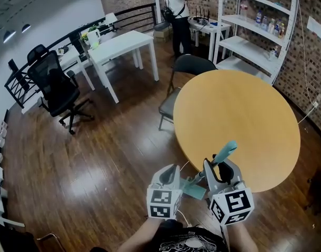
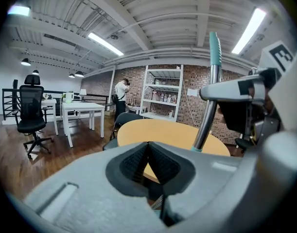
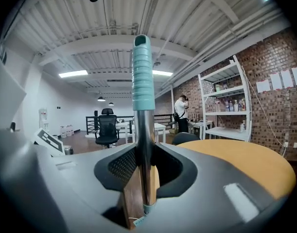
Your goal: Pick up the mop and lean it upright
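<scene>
Halfway, I judge: right gripper [image 1: 219, 168] clamps the mop handle [image 3: 142, 81], left gripper [image 1: 172, 171] is closed and empty; next, lean it against the table [image 1: 244, 114].

Nothing readable is found anywhere, tbh. Only black-and-white square patterns are shown on the marker cubes [image 1: 164, 203], no letters or digits. The paper sheets [image 3: 277, 81] pinned to the brick wall are too small to be read, same for the bottle labels [image 1: 268, 20] on the shelf. A tiny tag [image 3: 133, 222] on the mop handle [image 3: 142, 130] can't be made out either.
</scene>
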### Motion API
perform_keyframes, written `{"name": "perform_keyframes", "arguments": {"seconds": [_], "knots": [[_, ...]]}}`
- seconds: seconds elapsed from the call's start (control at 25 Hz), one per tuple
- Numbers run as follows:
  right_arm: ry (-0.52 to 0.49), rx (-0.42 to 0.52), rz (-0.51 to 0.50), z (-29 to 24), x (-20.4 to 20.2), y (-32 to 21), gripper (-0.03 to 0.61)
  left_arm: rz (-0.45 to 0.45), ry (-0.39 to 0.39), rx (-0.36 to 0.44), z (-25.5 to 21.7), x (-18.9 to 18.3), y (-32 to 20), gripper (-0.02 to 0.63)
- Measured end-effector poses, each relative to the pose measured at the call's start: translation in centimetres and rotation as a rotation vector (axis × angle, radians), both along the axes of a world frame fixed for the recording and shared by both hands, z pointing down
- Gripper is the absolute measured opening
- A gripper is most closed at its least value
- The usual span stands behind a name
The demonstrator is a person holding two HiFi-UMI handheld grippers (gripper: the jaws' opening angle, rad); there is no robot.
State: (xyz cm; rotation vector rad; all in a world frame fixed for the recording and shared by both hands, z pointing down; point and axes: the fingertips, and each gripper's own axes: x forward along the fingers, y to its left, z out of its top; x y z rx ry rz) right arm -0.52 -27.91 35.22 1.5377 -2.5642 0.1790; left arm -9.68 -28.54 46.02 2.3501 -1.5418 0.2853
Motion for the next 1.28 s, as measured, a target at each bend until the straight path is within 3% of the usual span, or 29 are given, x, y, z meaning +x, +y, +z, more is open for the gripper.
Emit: {"name": "perform_keyframes", "arguments": {"seconds": [0.28,0.56,1.04,1.28], "knots": [[-0.004,0.033,-0.006,-1.5,0.3,0.8,0.101,-0.001,-0.023,0.045,-0.8,0.4,0.7,0.003],[-0.01,0.026,0.003,-1.4,0.5,1.2,0.101,0.039,-0.003,0.032,-0.8,1.4,1.2,0.003],[-0.015,-0.024,0.027,1.2,0.7,1.4,0.101,0.08,-0.005,0.053,-1.3,2.8,0.9,0.003],[-0.003,-0.085,0.041,5.0,0.1,1.0,0.103,0.073,0.008,0.051,-1.0,2.6,0.5,0.003]]}}
